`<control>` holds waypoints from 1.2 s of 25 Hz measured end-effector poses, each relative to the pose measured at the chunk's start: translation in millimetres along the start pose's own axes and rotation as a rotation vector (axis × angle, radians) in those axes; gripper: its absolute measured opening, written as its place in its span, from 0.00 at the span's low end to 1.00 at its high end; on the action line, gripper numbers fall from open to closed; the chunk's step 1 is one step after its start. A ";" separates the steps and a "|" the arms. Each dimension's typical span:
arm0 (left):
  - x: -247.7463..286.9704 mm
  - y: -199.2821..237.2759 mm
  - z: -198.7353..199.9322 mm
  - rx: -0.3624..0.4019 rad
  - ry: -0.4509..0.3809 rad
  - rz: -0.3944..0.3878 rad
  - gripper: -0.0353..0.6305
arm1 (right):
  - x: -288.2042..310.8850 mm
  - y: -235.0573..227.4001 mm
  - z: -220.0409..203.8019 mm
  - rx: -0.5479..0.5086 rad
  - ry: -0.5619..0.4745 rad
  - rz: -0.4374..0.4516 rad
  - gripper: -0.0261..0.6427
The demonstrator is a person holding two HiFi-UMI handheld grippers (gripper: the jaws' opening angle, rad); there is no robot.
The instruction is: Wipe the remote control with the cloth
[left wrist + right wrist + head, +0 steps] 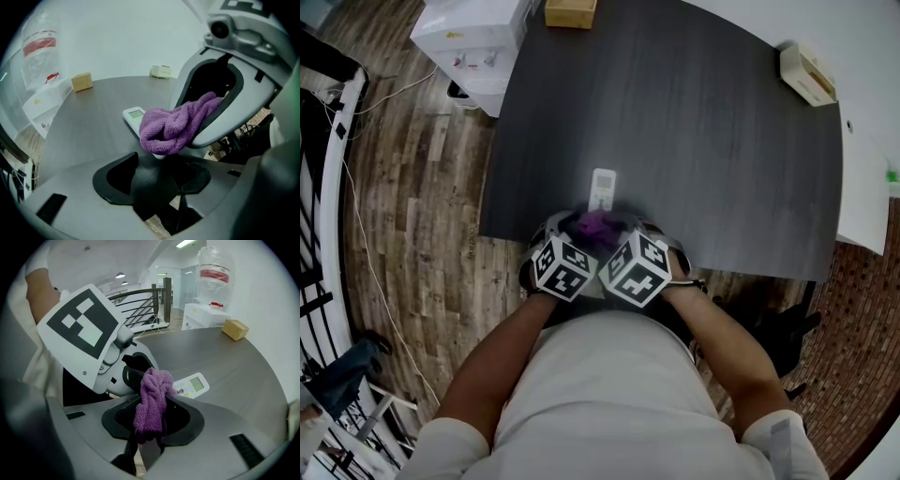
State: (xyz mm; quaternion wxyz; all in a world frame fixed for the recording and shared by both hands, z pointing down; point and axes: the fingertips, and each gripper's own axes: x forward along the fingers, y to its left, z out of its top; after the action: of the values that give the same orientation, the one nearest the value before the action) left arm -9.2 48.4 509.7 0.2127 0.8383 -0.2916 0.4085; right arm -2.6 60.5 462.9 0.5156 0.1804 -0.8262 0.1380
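A white remote control [602, 187] lies on the dark table [694, 141] close to its near edge. My left gripper [569, 231] is shut on the remote's near end, a white bit of which shows between the jaw tips [157, 155]. My right gripper [623, 231] is shut on a bunched purple cloth [598, 225]. The cloth [176, 125] rests on the remote [133, 116] just past the left jaws and hides its lower half. In the right gripper view the cloth [151, 401] hangs out of the jaws, with the remote's display end [193, 385] beyond it.
A white water dispenser [473, 42] stands off the table's far left corner. A cardboard box [571, 11] sits at the far edge and a white box [807, 75] at the far right. Wood floor and a railing [333, 169] lie to the left.
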 end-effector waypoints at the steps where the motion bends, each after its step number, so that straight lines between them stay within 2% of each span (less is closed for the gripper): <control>1: 0.1 0.1 0.2 -0.001 0.000 0.002 0.39 | 0.1 0.1 0.2 0.022 -0.003 0.014 0.22; 7: -0.9 -0.3 -0.2 -0.004 -0.007 0.012 0.39 | -1.6 6.6 1.2 0.158 -0.031 0.097 0.22; 13: -1.4 -0.9 1.6 -0.021 -0.029 0.010 0.39 | -12.9 6.0 3.4 0.244 -0.086 0.195 0.22; 15: -2.7 -1.7 2.0 -0.022 -0.037 -0.005 0.39 | -19.8 -4.5 5.8 0.249 -0.111 0.186 0.22; 16: -4.5 -2.9 2.7 -0.010 -0.046 -0.017 0.39 | -22.4 -14.0 5.8 0.242 -0.116 0.153 0.22; 18: -11.5 -5.2 6.6 0.049 -0.077 -0.034 0.39 | -25.5 -39.1 1.2 0.204 -0.095 0.042 0.22; 22: -27.8 -0.3 23.4 0.242 -0.155 -0.035 0.39 | -24.6 -90.2 -16.5 0.078 0.004 -0.183 0.22; 27: -22.8 -4.5 49.3 0.539 -0.146 -0.115 0.48 | -10.0 -120.7 -24.2 -0.014 0.081 -0.268 0.22; 30: -14.1 -11.7 50.8 0.673 -0.097 -0.194 0.56 | -3.4 -129.7 -15.6 -0.029 0.079 -0.284 0.22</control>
State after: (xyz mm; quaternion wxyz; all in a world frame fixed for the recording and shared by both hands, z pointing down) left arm 20.1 31.3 467.7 -0.0515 0.9037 -0.0693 0.4193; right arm 68.5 -48.9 471.9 0.5648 0.2824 -0.7732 0.0588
